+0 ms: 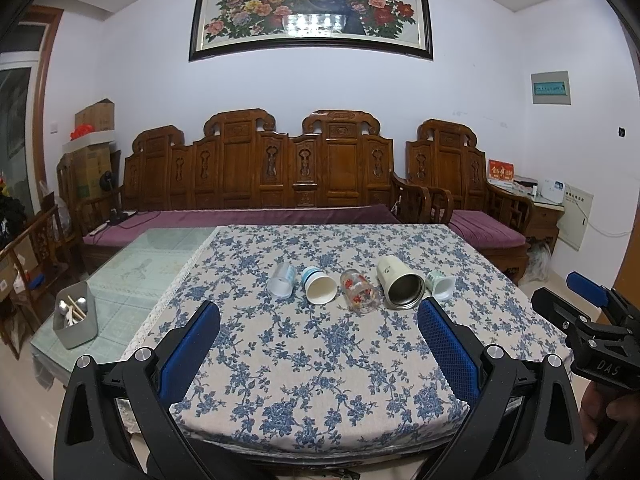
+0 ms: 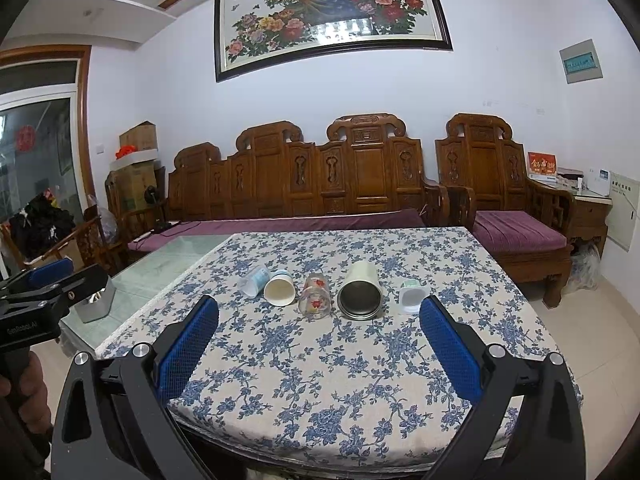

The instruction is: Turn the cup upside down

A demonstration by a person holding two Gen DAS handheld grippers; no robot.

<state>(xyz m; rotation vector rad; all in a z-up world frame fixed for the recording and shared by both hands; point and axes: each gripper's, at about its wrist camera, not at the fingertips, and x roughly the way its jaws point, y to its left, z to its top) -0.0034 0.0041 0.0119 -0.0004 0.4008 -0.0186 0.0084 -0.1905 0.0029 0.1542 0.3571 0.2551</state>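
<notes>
Both grippers fill the bottom of their frames: the left gripper (image 1: 318, 330) and the right gripper (image 2: 318, 330) each stand spread wide with nothing between the blue pads. Beyond them, mid-frame, the flowered tablecloth (image 1: 320, 380) carries five cups lying on their sides in a row: steel-lined tumbler (image 1: 400, 285), red-flowered glass (image 1: 359, 292), white paper cup (image 1: 319, 285), clear plastic cup (image 1: 281, 280), small white cup (image 1: 441, 285). At lower left sits a grey bin (image 1: 76, 322).
</notes>
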